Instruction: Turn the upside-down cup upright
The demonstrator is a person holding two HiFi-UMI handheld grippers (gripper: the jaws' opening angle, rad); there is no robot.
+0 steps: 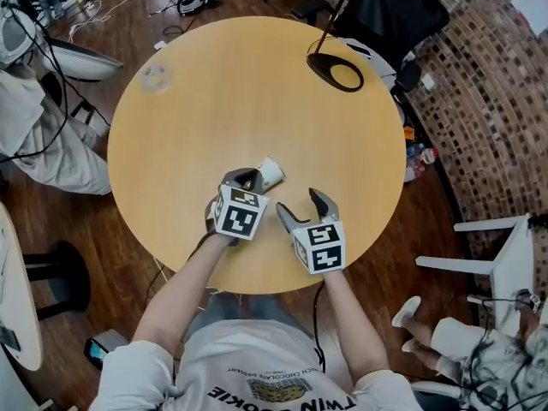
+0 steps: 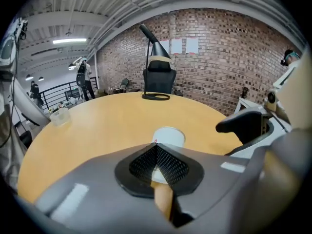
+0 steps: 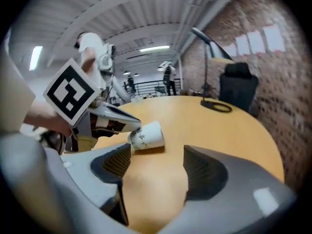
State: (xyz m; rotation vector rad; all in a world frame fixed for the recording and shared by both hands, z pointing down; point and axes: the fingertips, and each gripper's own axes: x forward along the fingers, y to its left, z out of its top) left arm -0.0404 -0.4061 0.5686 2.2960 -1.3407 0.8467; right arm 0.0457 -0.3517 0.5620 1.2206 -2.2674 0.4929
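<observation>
The person's forearms reach in from 6 o'clock in the head view, each hand closed round a grey plastic gripper topped by a cube of black-and-white square markers. The left gripper (image 1: 247, 179) (image 2: 158, 152) has its black, dimpled pads pinched on one end of a white paper cup (image 1: 271, 174) (image 2: 169, 135) (image 3: 147, 135). The cup is tipped onto its side, its free round end pointing toward 1 o'clock. It sits low at the near edge of the round table (image 1: 257, 101); whether it touches the smooth, pale wood top cannot be told. Just beside it at 4 o'clock, the right gripper (image 1: 300, 204) (image 3: 153, 162) hangs with its ribbed jaws spread wide, only bare tabletop between them. A black ring-shaped lamp base (image 1: 324, 65) (image 2: 156, 97) (image 3: 218, 106) lies at the table's 1 o'clock edge. A small clear plastic container (image 1: 156, 77) (image 2: 60, 116) stands at 10 o'clock. A black office chair (image 2: 159, 79) stands beyond the lamp, before a rough brick wall (image 2: 219, 57).
</observation>
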